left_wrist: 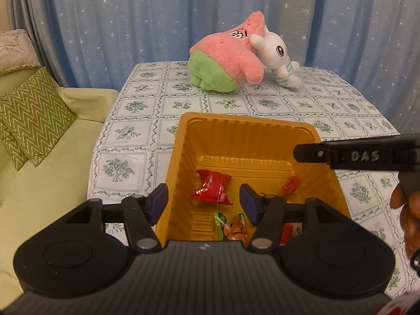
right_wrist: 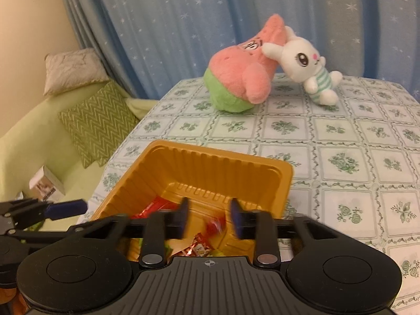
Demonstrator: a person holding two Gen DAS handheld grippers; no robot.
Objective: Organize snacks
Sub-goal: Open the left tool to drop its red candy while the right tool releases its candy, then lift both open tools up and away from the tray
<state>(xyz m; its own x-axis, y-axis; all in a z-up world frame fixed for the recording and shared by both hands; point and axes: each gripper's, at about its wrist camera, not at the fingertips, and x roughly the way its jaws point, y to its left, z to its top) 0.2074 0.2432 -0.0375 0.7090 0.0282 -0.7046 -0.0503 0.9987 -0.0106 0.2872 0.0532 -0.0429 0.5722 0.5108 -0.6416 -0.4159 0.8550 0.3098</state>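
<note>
Over the orange plastic tray on the worktop, both the left tool and right tool hang with jaws parted and empty, the snack packets lying loose inside it, apparently dropped there for sorting.

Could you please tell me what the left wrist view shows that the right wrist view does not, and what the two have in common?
Only the left wrist view: a hand at the right edge and a green snack packet lying in the tray. Only the right wrist view: a small white box on the sofa. Both: the orange tray holding red-wrapped snacks, the pink plush against the white bunny plush, and open tongs with nothing gripped.
</note>
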